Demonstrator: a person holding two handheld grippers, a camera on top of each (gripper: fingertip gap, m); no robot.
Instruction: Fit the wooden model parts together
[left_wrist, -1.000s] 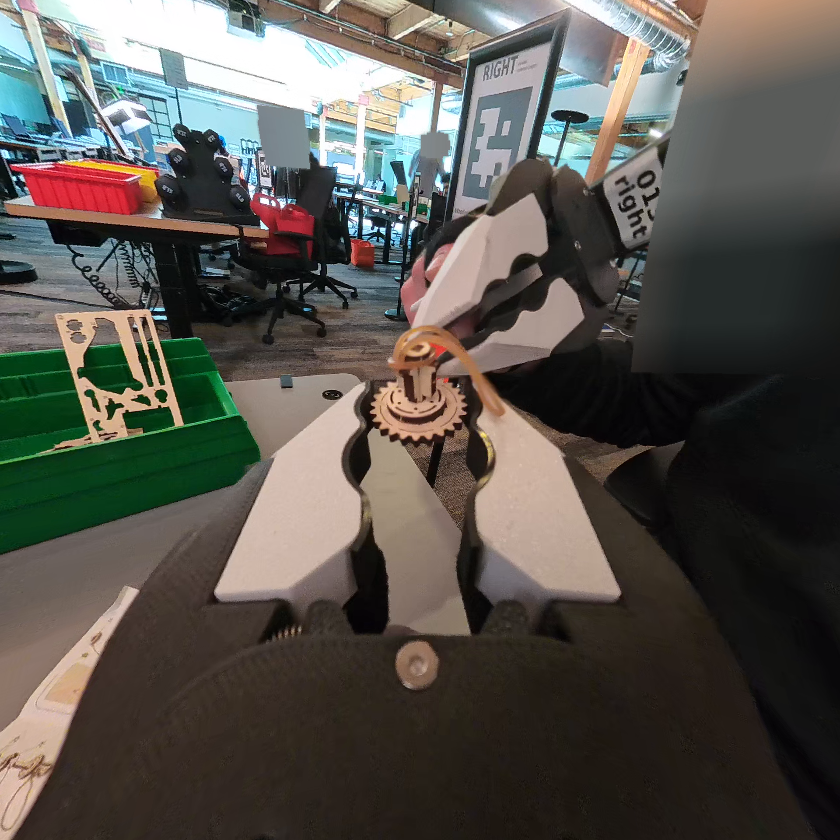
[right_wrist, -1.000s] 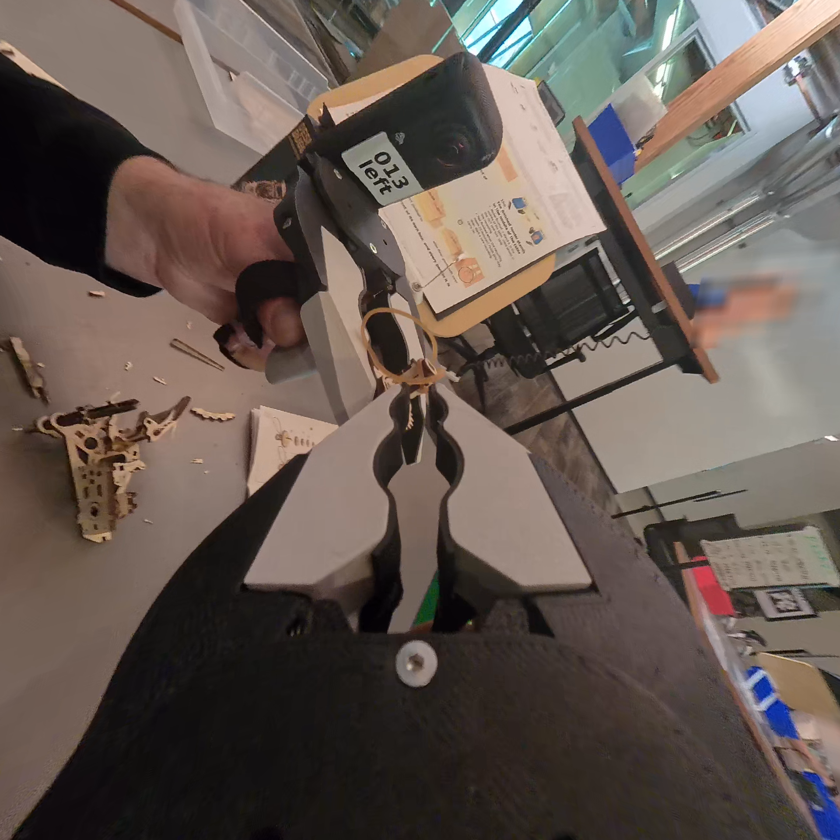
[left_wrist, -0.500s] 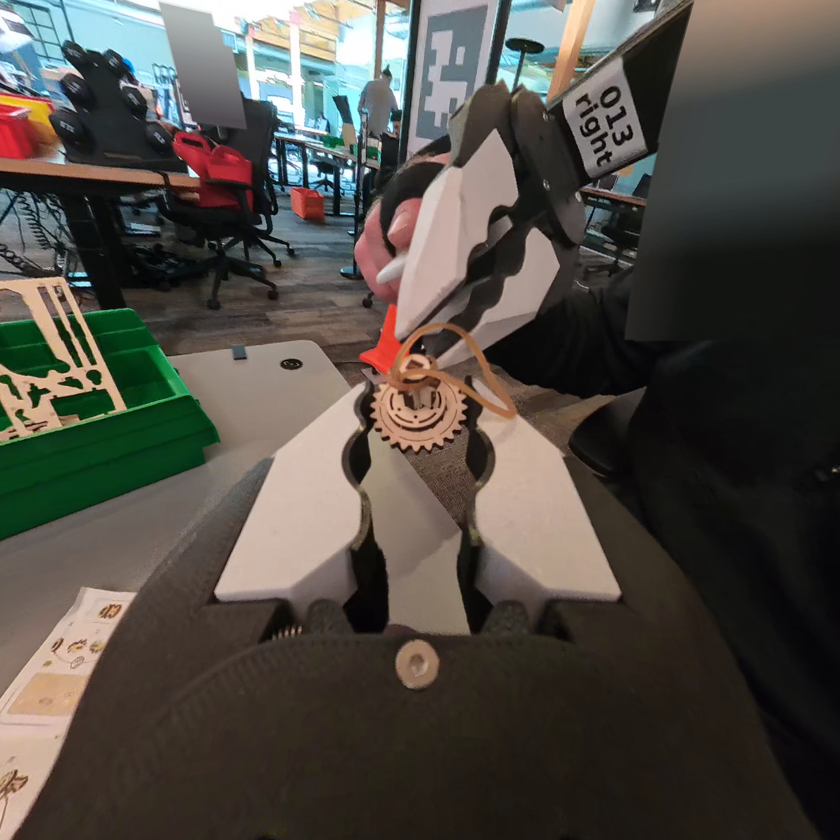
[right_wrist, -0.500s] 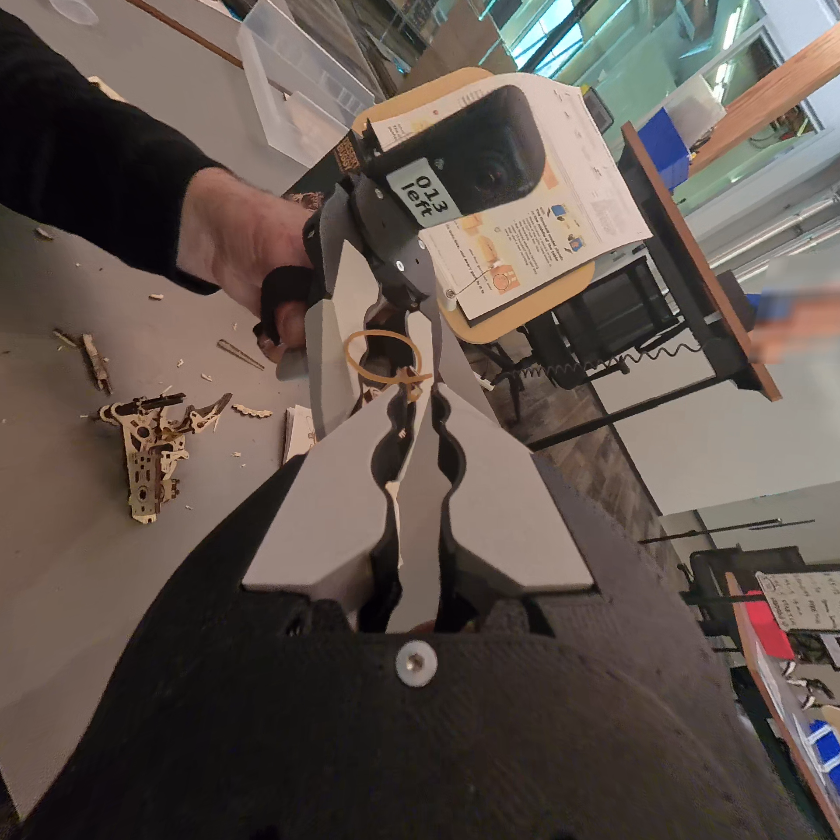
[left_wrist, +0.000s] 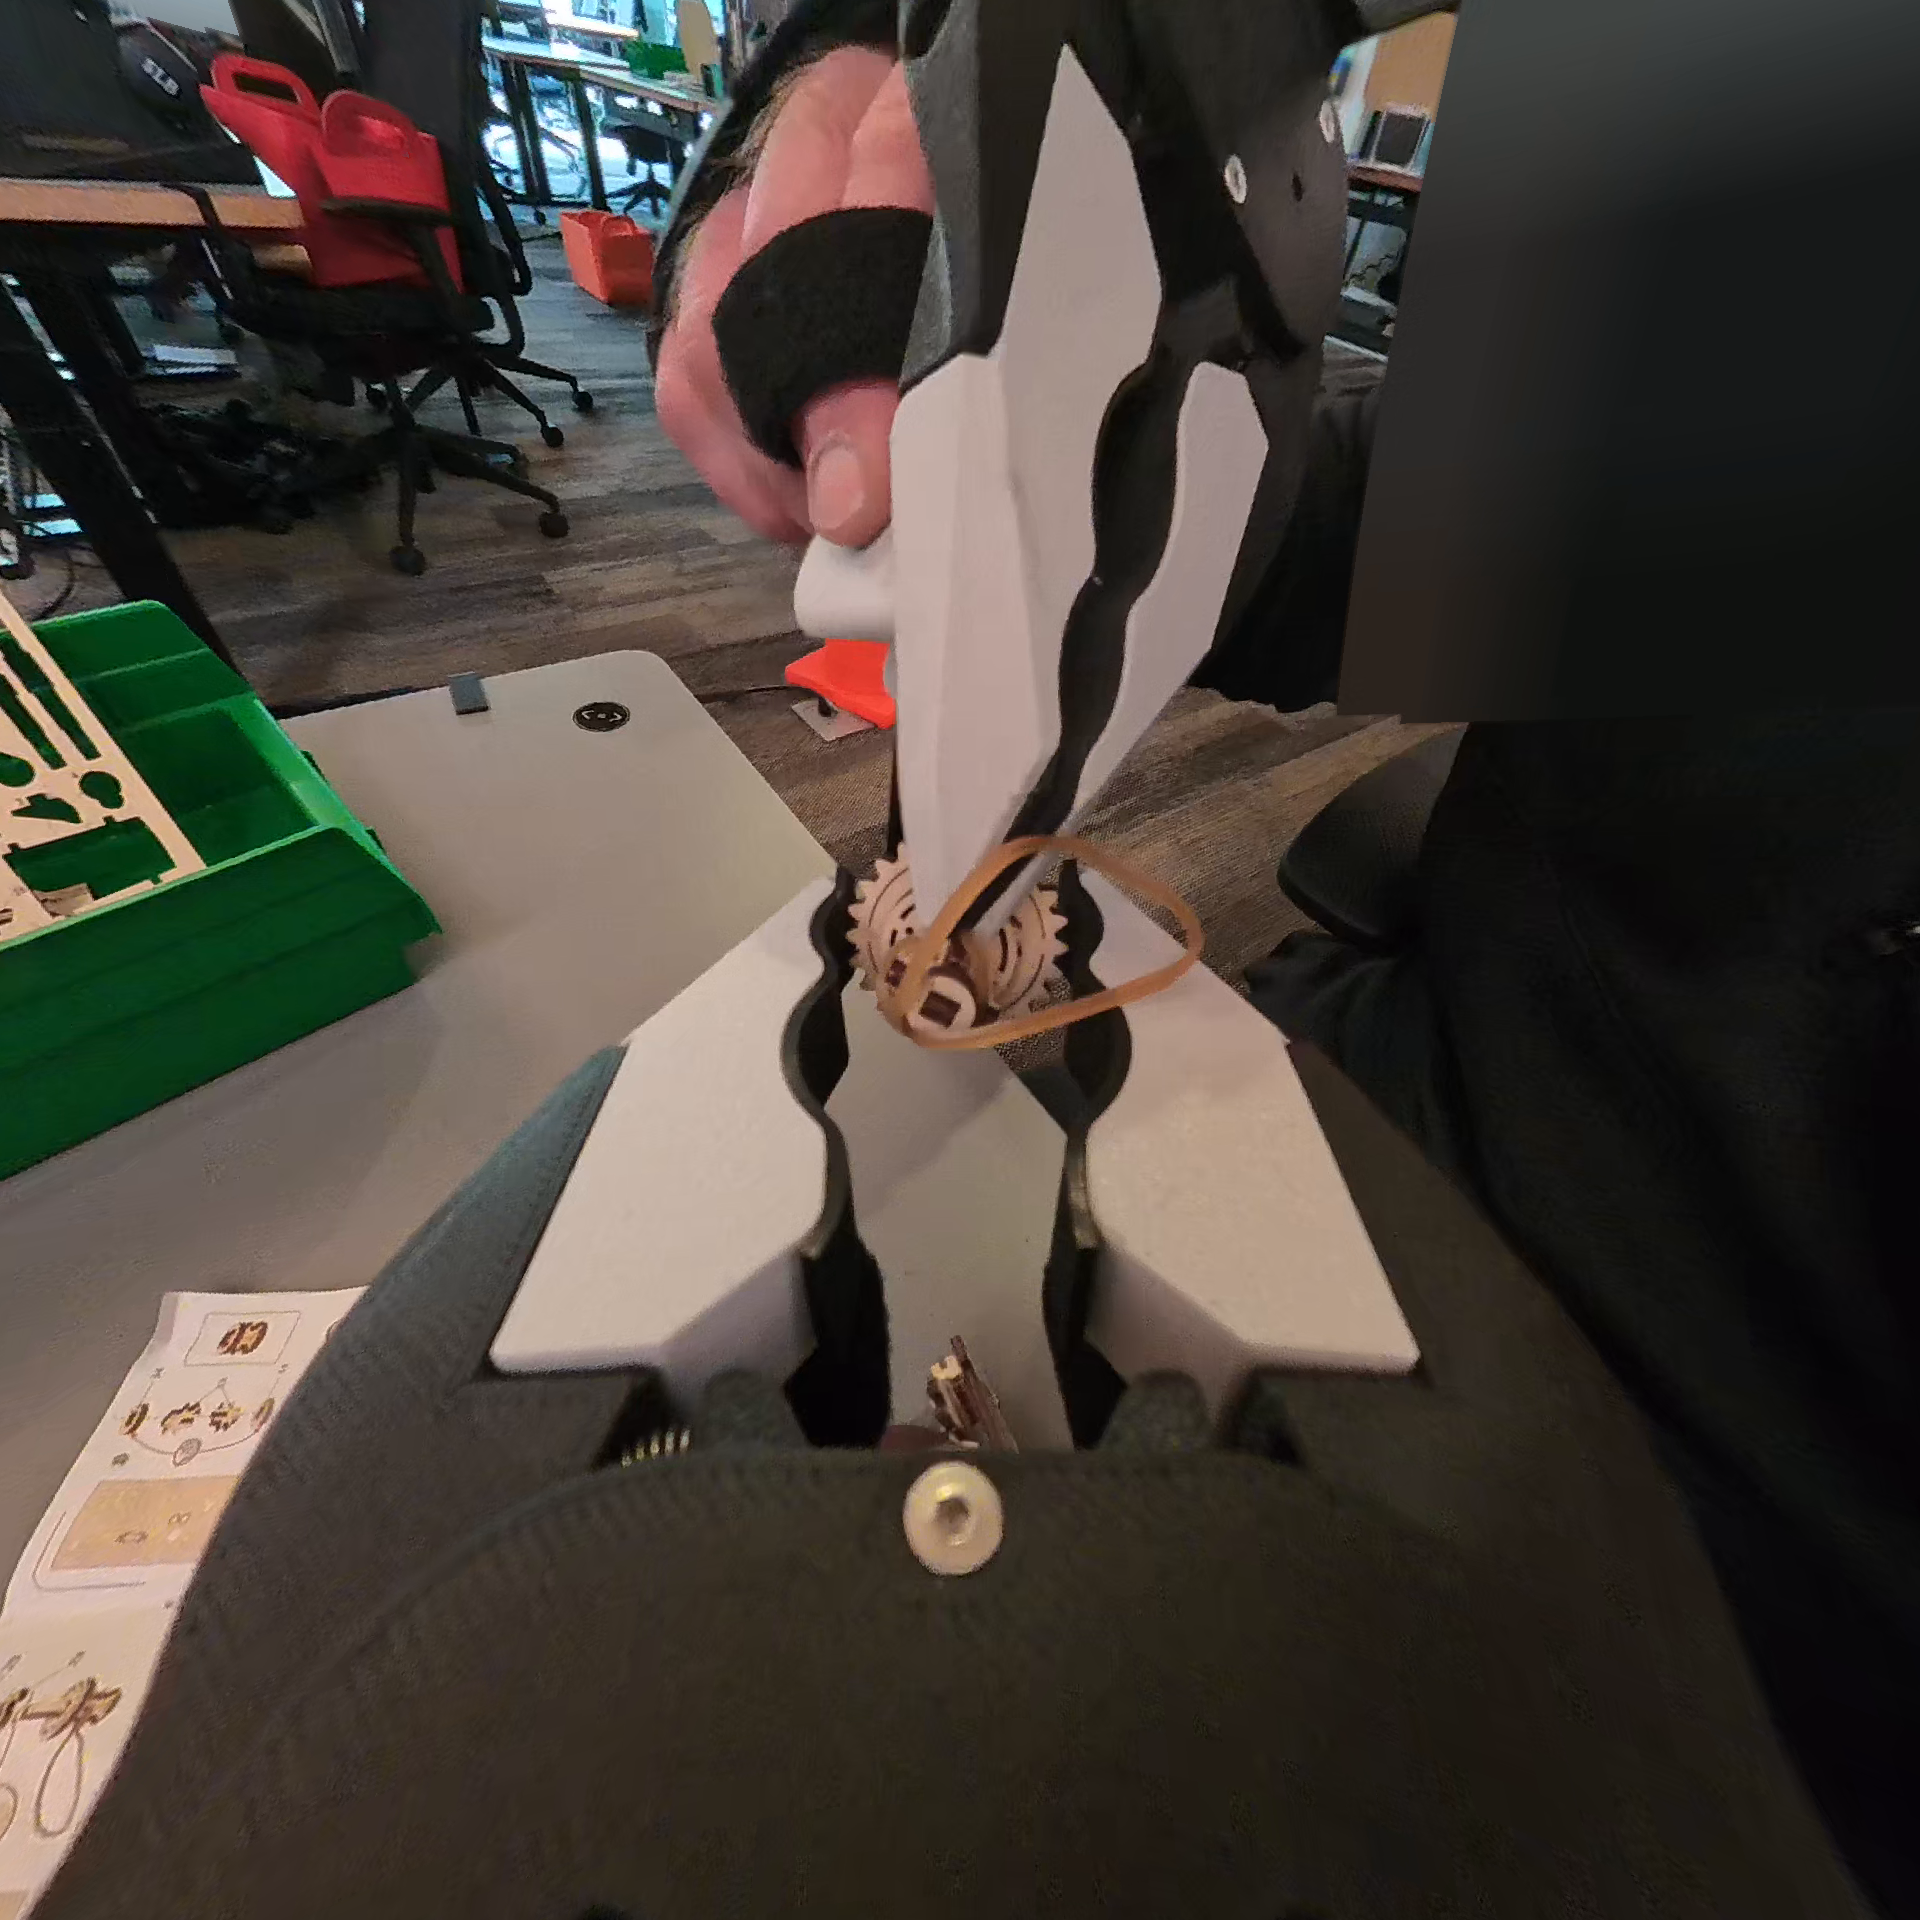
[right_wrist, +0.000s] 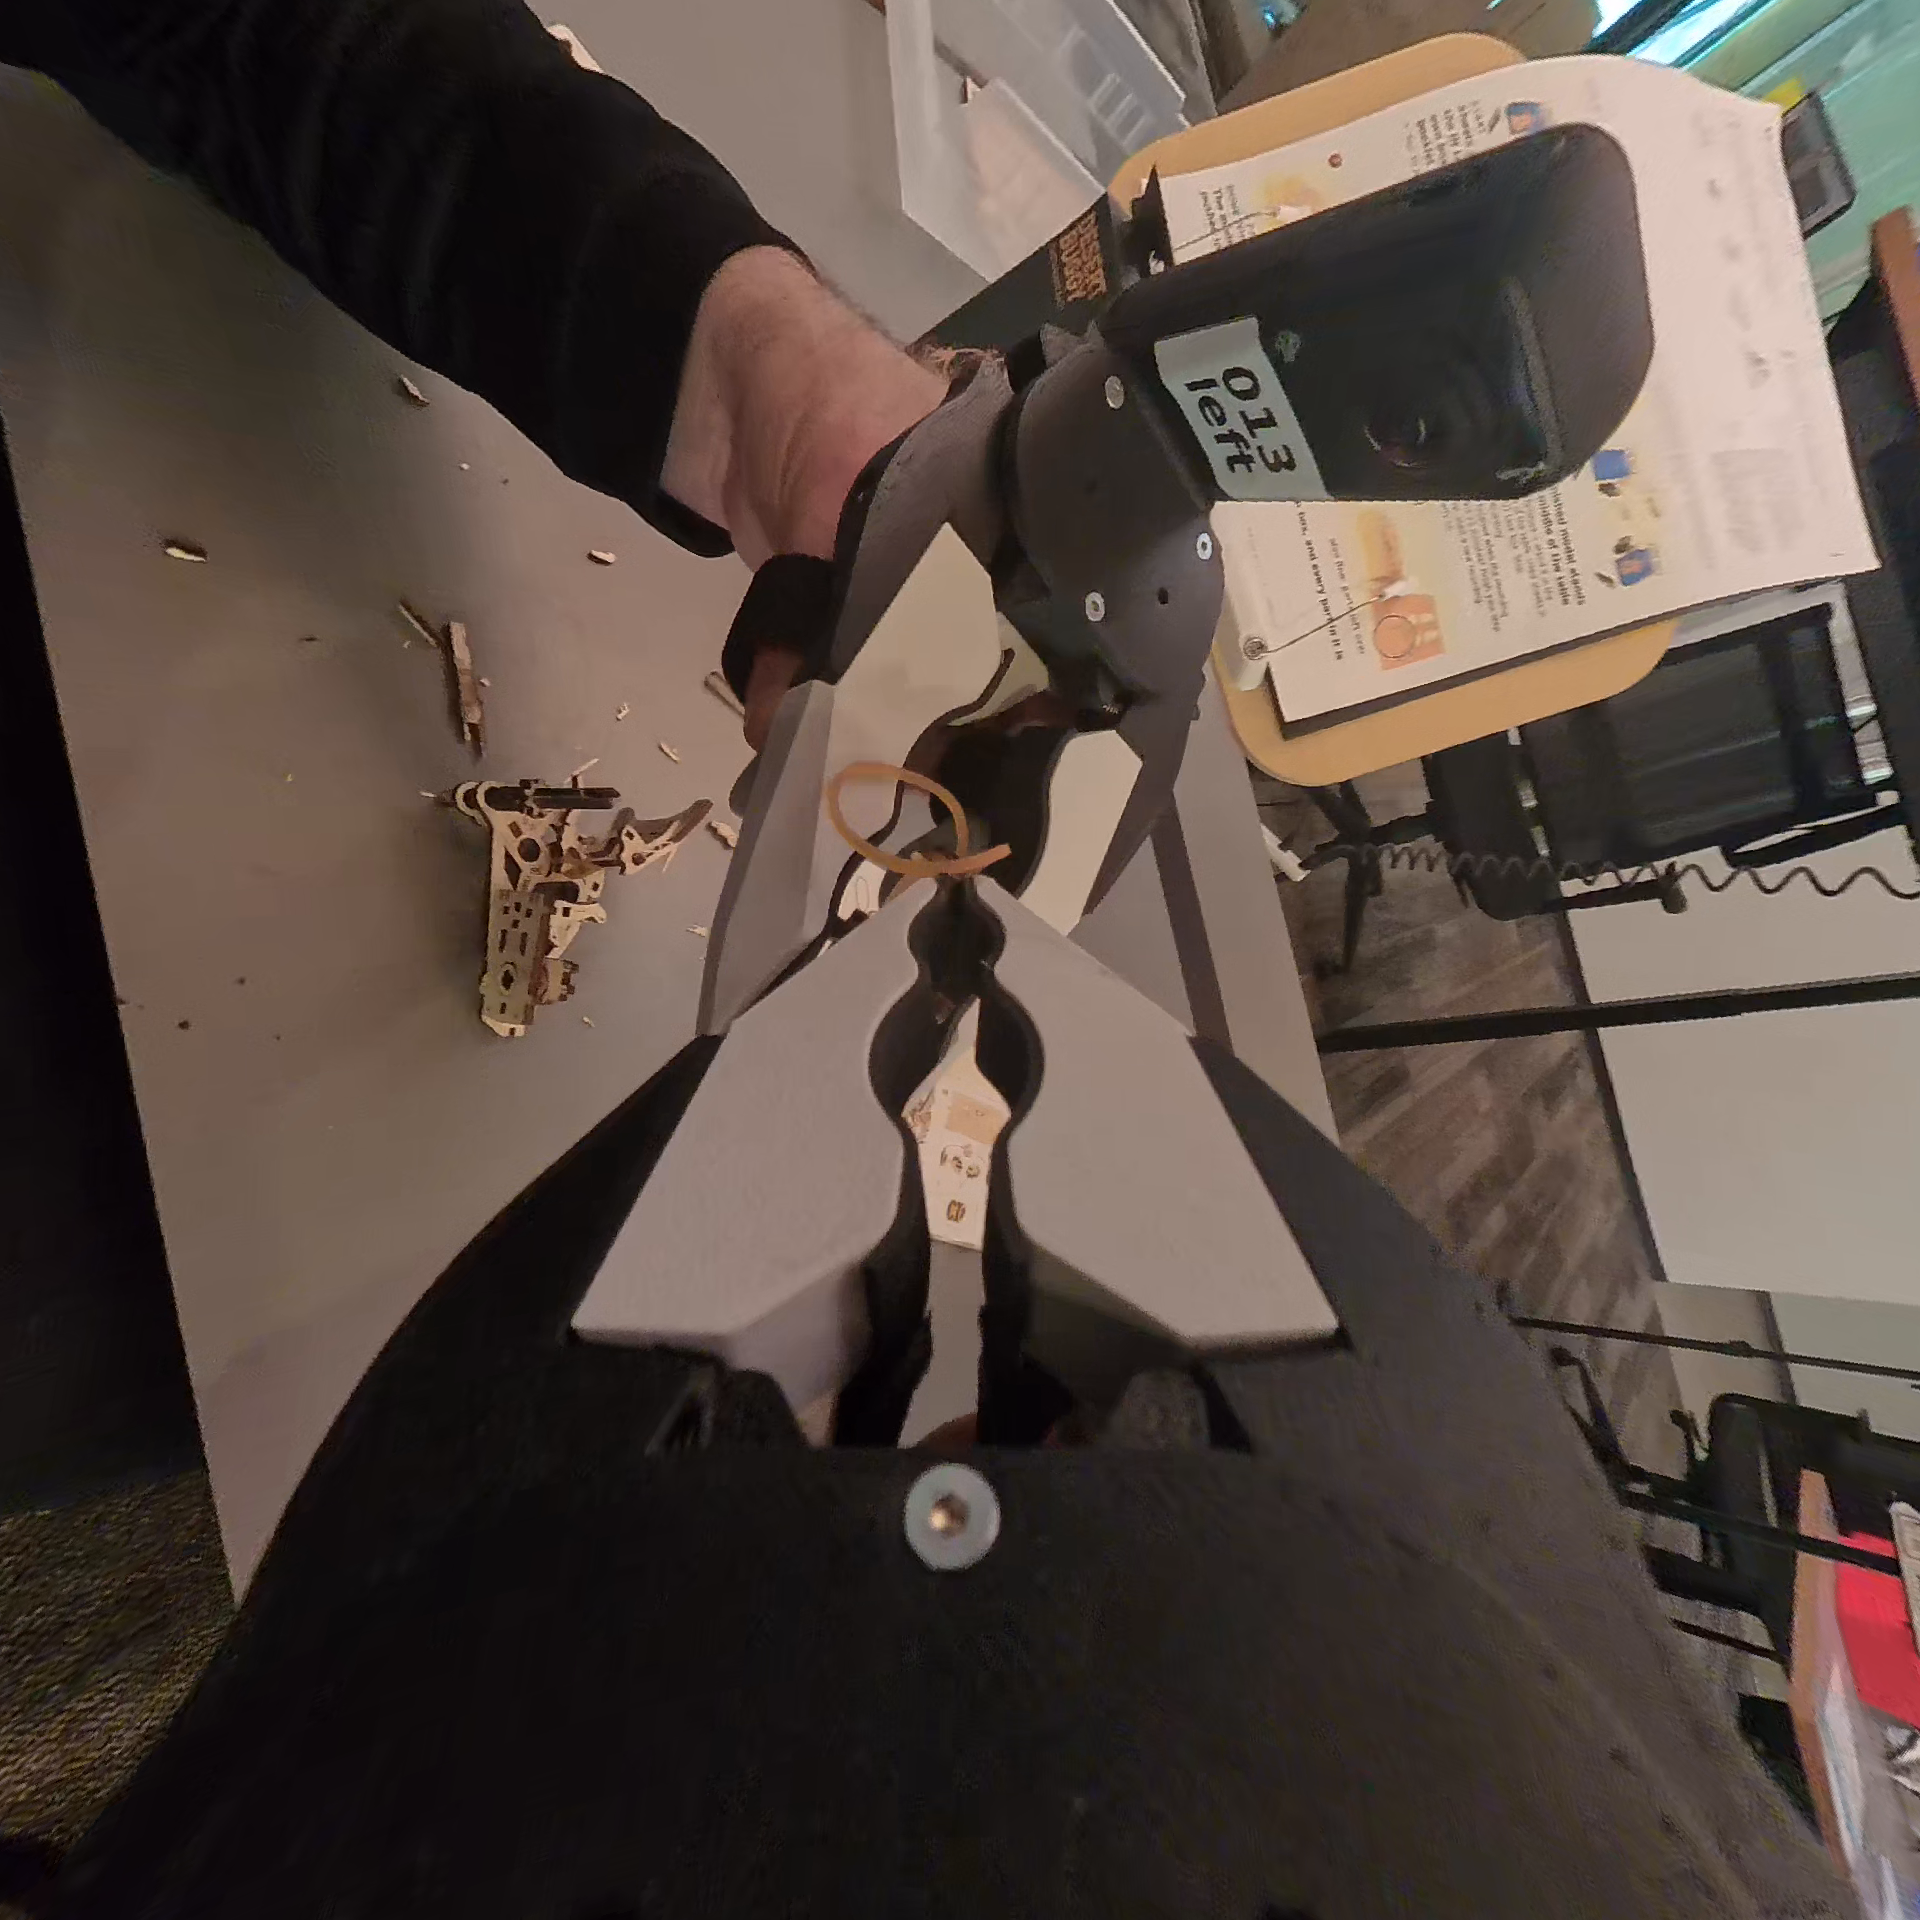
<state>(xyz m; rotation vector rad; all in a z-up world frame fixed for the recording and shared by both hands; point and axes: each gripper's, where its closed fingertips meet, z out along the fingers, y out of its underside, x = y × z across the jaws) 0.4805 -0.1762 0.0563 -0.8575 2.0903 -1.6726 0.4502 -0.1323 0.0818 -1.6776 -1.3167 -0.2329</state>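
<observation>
My left tool (left_wrist: 956, 935) grips the wooden gear (left_wrist: 997, 956) between part-spread fingers; my right tool (right_wrist: 951, 894) is pinched closed on the rubber band (right_wrist: 899, 821).

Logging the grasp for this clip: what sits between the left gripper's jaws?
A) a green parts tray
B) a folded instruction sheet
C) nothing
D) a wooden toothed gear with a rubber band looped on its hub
D: in the left wrist view the left gripper is closed on the wooden gear, with the rubber band looped around its hub.
</observation>
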